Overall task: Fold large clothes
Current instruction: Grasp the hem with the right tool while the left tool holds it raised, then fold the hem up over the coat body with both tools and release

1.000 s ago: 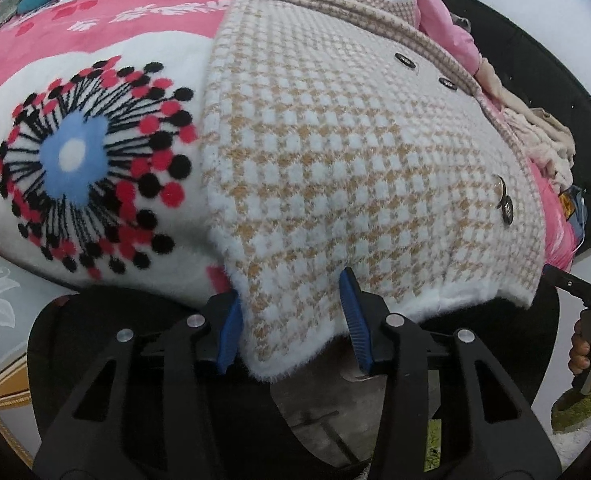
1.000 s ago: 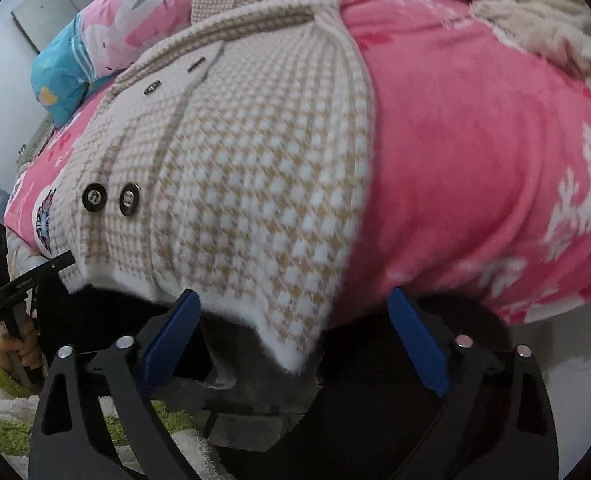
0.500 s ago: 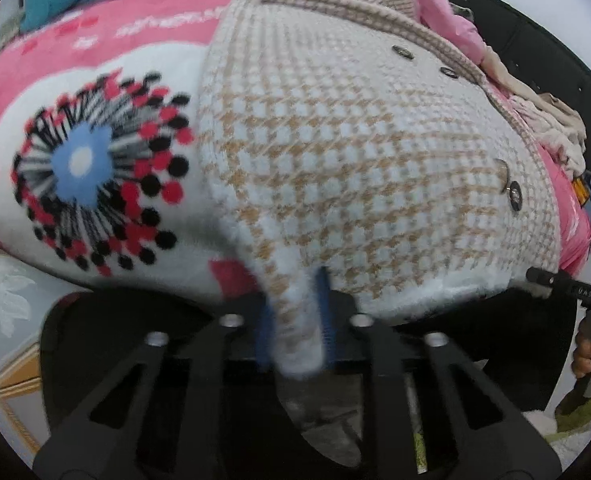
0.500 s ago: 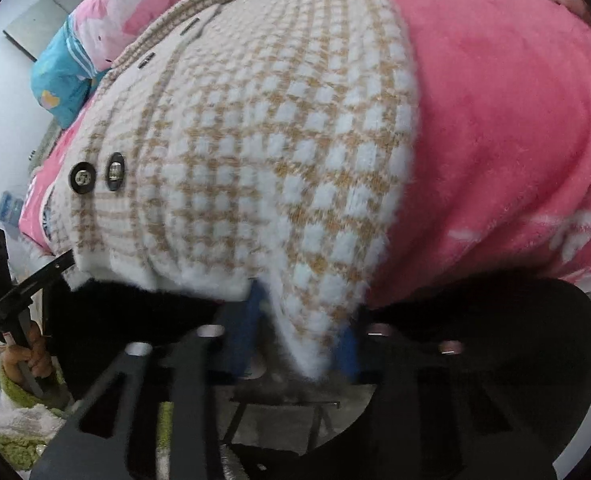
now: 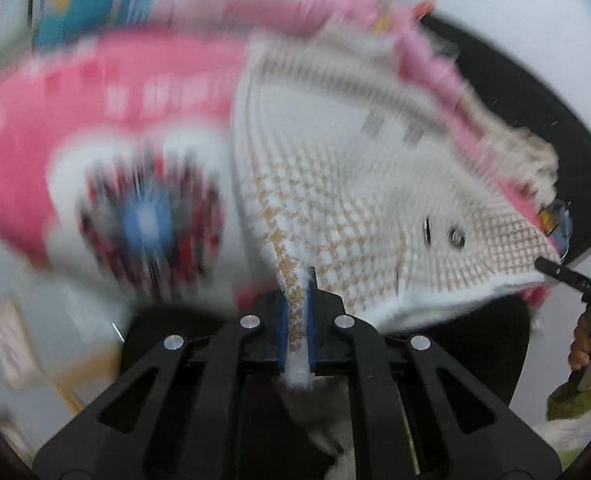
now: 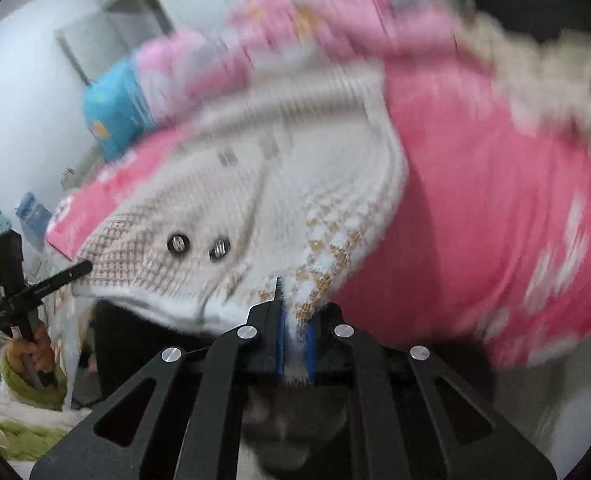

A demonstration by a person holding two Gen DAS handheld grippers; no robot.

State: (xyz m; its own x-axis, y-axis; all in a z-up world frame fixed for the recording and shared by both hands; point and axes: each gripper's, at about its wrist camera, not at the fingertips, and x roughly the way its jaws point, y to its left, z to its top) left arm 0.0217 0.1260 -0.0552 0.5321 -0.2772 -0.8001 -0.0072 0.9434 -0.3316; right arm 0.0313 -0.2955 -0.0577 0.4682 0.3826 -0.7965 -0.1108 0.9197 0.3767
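Houndstooth knit jacket (image 5: 347,200): lying front-up across a pink fleece blanket (image 6: 475,216), hem overhanging the near edge. Left gripper (image 5: 295,320) is clamping one hem corner; right gripper (image 6: 295,334) is clamping the other, likely so both can carry the hem toward the collar. Paired snap buttons (image 6: 199,245) are sitting midway. Beyond, a blue cushion (image 6: 113,110) is resting against the wall.

Checked coat (image 5: 347,184) lies on pink blanket (image 6: 475,208) (blurred).
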